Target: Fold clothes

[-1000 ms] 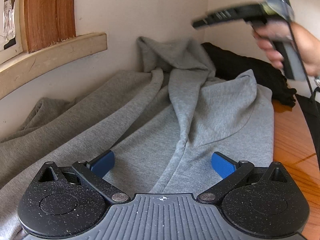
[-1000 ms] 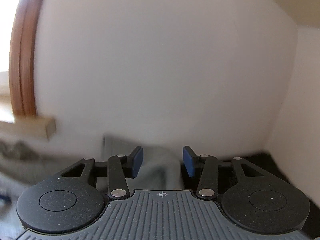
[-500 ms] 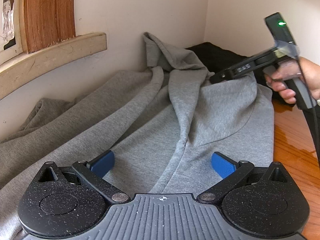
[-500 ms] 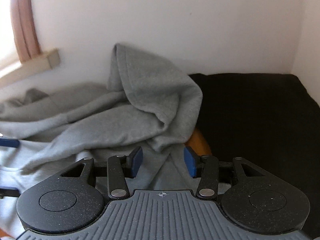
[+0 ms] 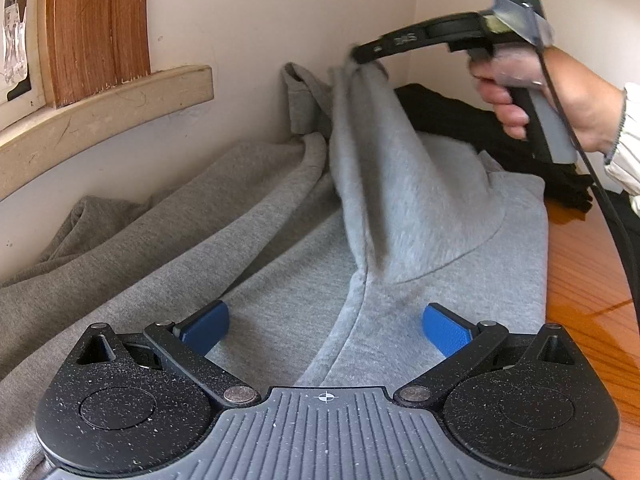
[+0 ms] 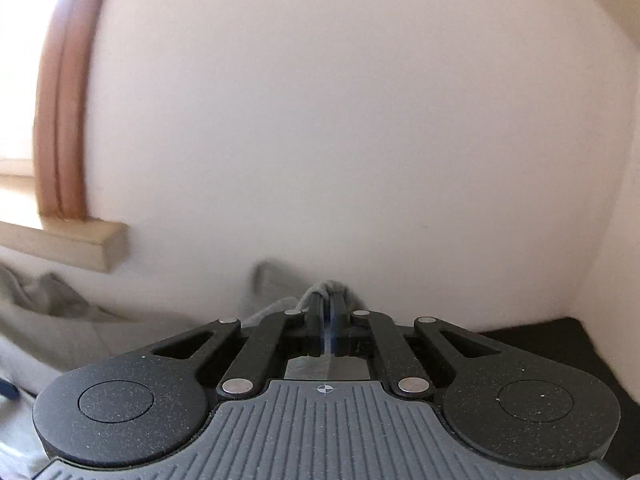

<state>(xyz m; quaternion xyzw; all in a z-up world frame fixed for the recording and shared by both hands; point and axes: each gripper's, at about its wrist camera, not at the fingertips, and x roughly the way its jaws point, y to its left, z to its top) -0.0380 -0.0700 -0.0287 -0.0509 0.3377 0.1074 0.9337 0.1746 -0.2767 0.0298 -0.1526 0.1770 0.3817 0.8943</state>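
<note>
A grey hooded sweatshirt [image 5: 280, 240] lies spread on the wooden table against the wall. My left gripper [image 5: 326, 326] is open and empty, hovering low over the sweatshirt's front near its middle seam. My right gripper [image 5: 360, 58] is shut on the grey hood [image 5: 384, 152] and holds its tip lifted above the table, near the wall corner. In the right wrist view the right gripper [image 6: 329, 300] has its jaws pressed together with a bunch of grey fabric [image 6: 332, 288] sticking out past the fingertips.
A black garment [image 5: 460, 120] lies in the corner behind the sweatshirt. A wooden window sill [image 5: 104, 108] juts from the wall on the left. The bare wooden table [image 5: 588, 300] shows at right. The white wall [image 6: 340, 120] is close ahead of the right gripper.
My right gripper dropped to the hood, closed on it, and has lifted it up toward the wall. The left gripper has stayed still and open.
</note>
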